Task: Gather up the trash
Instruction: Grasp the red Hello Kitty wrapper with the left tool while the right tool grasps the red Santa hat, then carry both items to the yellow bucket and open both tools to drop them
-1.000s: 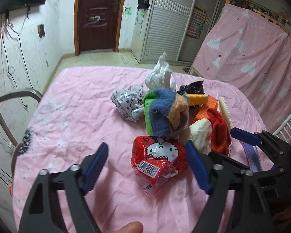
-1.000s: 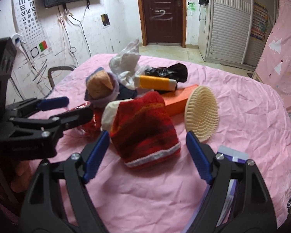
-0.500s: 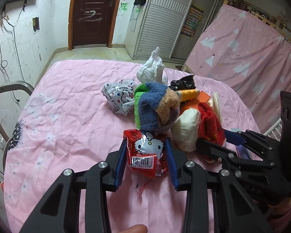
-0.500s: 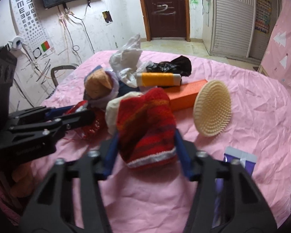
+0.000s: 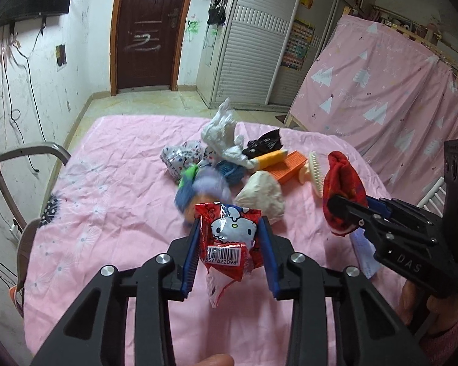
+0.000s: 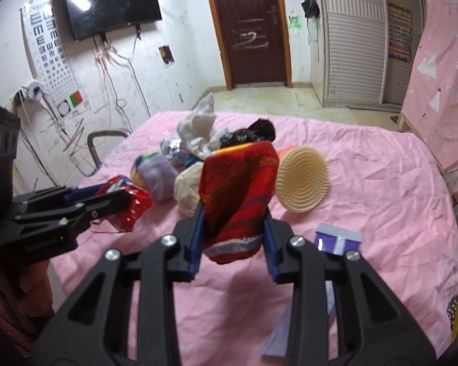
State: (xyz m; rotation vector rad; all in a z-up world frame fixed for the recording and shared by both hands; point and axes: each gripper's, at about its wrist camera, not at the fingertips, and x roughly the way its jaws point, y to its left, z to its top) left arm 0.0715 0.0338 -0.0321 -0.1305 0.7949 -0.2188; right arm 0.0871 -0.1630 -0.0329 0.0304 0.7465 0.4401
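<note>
Trash items are gripped and lifted above the pink bedspread (image 5: 113, 201): the left gripper (image 5: 230, 241) clamps a red snack wrapper (image 5: 229, 238), and the right gripper (image 6: 233, 228) clamps a red knitted cloth (image 6: 238, 189). Risk: the wrapper is slick and crinkled and may slide from the pads. The cloth hangs loosely and may snag the round brush (image 6: 302, 180) or the remaining pile nearby.

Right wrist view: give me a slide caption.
Right gripper lifts a red knit sock off the pink bedspread beside a cream brush.
</note>
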